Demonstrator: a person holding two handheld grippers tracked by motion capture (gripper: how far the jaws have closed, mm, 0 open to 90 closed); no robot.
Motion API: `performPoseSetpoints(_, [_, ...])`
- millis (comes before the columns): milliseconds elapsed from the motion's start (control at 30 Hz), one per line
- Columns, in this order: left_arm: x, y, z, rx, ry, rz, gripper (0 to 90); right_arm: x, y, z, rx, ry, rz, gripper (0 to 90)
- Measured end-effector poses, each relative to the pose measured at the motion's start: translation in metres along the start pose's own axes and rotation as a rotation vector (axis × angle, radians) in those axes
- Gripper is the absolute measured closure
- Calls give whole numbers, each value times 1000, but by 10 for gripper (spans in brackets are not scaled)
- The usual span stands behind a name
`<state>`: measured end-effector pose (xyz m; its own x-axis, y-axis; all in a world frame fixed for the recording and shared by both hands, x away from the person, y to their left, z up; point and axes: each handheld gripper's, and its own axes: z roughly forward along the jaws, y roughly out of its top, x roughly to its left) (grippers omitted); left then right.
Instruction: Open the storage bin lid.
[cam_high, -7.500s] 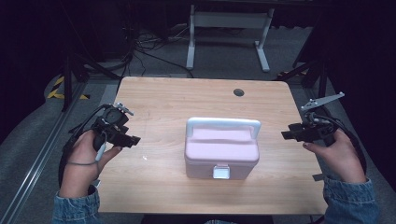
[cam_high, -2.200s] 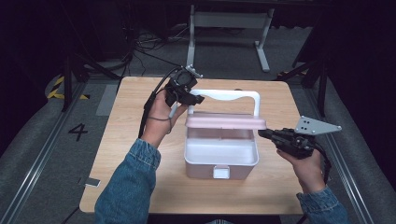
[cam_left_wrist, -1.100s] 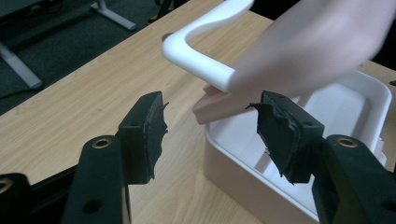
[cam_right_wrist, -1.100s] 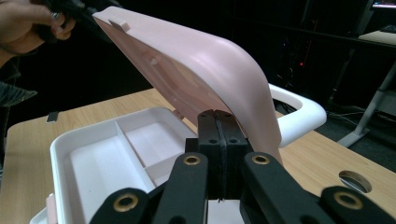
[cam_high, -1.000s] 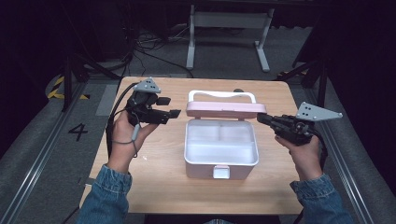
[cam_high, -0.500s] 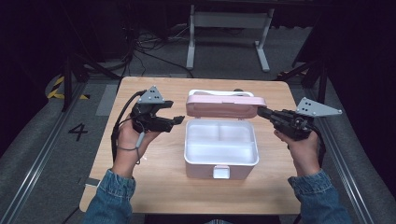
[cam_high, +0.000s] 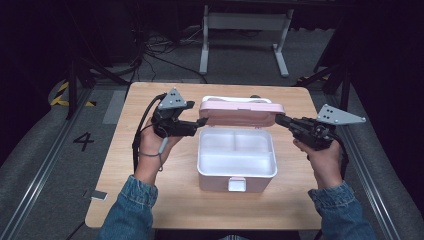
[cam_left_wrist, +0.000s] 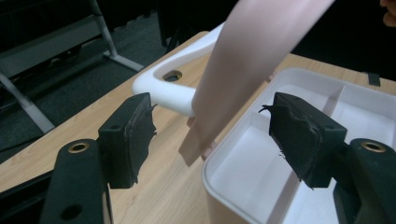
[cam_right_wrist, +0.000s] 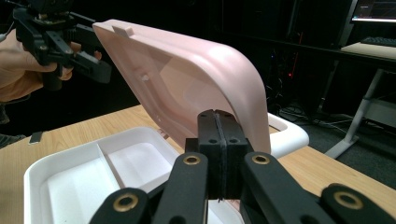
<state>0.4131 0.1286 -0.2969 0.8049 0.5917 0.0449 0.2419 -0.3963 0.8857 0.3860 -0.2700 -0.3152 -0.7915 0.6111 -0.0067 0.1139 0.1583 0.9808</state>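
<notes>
The pink lid (cam_high: 241, 112) now stands raised; left gripper (cam_high: 200, 121) has just been opening, released beside it; right gripper (cam_high: 278, 120) clenched empty, touching its edge.

In the left gripper view the pink lid (cam_left_wrist: 252, 60) ran out past the top edge at twelve o'clock, and the white box (cam_left_wrist: 299, 154) was cut off at three and six o'clock. In the right gripper view the closed jaws hid the lid's near edge, so whether they touched it could not be told. The small dark item (cam_high: 98, 195) on the bench (cam_high: 165, 200) at seven o'clock was too small to name.
</notes>
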Motion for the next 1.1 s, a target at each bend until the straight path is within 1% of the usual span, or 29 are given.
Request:
performPoseSetpoints(33, [1,1,1,-6,-4,3,317,0,0,0,0,-2,-5,898])
performPoseSetpoints(67, [1,2,2,-16,-12,-8,322,0,-1,0,1,-3,-4,898])
performPoseSetpoints(200, [1,7,8,-44,-40,-26,399,-1,0,-1,-4,-3,1,898])
performPoseSetpoints(233, [1,9,8,-45,-46,-27,438,-1,0,-2,-2,-2,0,898])
performPoseSetpoints(267, [2,10,9,-44,-46,-21,476,0,-1,-2,-1,-3,2,898])
performPoseSetpoints(300, [2,11,9,-53,-41,-11,526,0,-1,-2,0,-4,0,898])
performPoseSetpoints(367, [1,13,9,-60,-35,-10,630,0,-1,-3,0,-3,-2,896])
performPoseSetpoints(433, [1,14,9,-66,-24,1,686,0,-1,-4,-8,9,10,891])
performPoseSetpoints(467, [1,15,9,-62,-14,3,700,1,-1,-5,-15,17,13,882])
performPoseSetpoints(500, [1,15,9,-62,-14,3,707,1,-1,-5,-15,17,13,882])
performPoseSetpoints(567, [3,17,10,-54,-19,-12,709,3,1,-7,-16,14,-7,856])
performPoseSetpoints(667, [7,18,12,-52,-31,-42,710,6,3,-11,-16,-2,-32,839])
performPoseSetpoints(733, [10,20,13,-48,-36,-59,709,7,4,-14,-19,-4,-39,827])
performPoseSetpoints(767, [10,20,13,-45,-36,-65,710,7,4,-17,-24,-7,-40,822])
performPoseSetpoints(833, [11,22,14,-40,-27,-63,712,7,5,-21,-32,-9,-33,810])
performPoseSetpoints(867, [12,23,15,-38,-27,-56,714,6,5,-23,-31,-11,-33,802])
performPoseSetpoints(900, [13,24,16,-34,-24,-63,715,6,5,-24,-31,-14,-32,796])
performPoseSetpoints(1033, [19,27,20,-25,-20,-81,722,3,5,-35,-20,-49,-36,760])
performPoseSetpoints(1067, [20,27,21,-25,-18,-81,724,1,4,-38,-25,-59,-32,751])
performPoseSetpoints(1100, [22,28,23,-24,-15,-90,726,0,4,-40,-23,-66,-31,740])
